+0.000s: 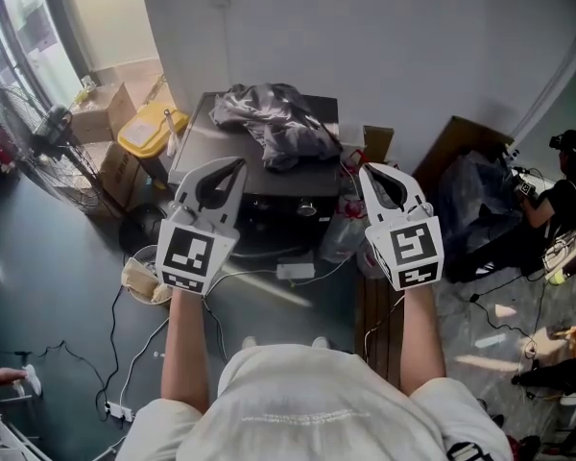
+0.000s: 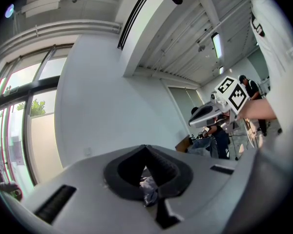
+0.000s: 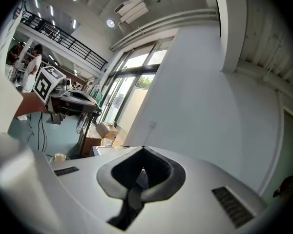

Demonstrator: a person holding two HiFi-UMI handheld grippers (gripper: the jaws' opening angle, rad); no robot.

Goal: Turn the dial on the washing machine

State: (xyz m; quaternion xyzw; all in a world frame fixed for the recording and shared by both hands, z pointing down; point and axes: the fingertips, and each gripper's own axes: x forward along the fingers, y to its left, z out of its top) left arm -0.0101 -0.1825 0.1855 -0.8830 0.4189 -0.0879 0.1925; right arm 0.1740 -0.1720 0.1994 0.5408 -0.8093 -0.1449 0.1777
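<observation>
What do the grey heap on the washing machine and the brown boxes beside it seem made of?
Grey heap: probably soft matte cloth, lying in crumpled folds. Brown boxes: likely dull cardboard, with flat panels and open flaps.

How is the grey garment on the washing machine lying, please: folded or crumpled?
Crumpled: in the head view the grey garment lies in a loose, wrinkled heap on top of the washing machine, not folded.

Dark washing machine (image 1: 198,145), crumpled grey clothes (image 1: 269,123) on its lid, cardboard boxes (image 1: 104,118) on grey floor (image 1: 48,257)
</observation>
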